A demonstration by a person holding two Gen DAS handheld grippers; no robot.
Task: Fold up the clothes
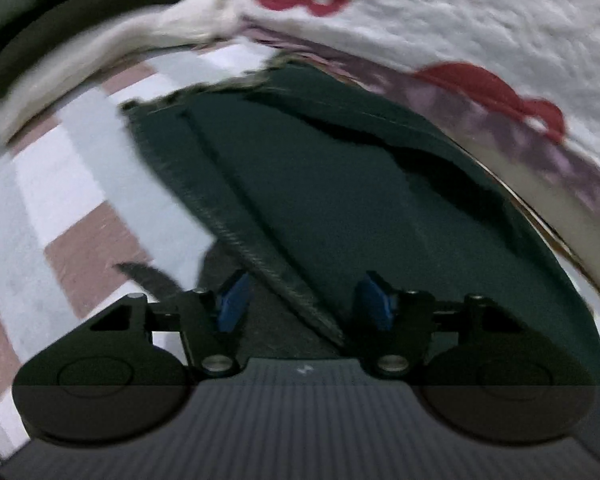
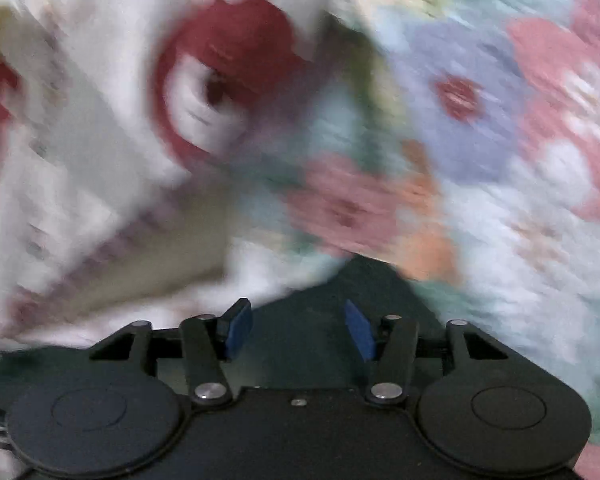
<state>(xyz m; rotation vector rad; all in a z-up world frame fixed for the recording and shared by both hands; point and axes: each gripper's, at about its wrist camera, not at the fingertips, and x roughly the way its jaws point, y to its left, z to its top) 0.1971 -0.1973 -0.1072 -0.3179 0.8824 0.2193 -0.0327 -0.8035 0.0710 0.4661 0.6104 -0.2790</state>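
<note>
A dark green garment [image 1: 340, 184] with a ribbed hem lies in the left wrist view, filling the middle and right. My left gripper [image 1: 304, 300] is open just above it, its blue pads either side of the hem's edge. In the blurred right wrist view a corner of the same dark green cloth [image 2: 356, 280] shows between and just beyond the fingers. My right gripper [image 2: 298, 332] is open over that corner. Whether either gripper touches the cloth cannot be told.
A white textured cloth with red prints [image 1: 480, 20] lies behind the garment and also shows in the right wrist view [image 2: 100, 140]. A checked pink, white and grey cover [image 1: 60, 200] lies on the left. A flowered sheet [image 2: 500, 140] fills the right.
</note>
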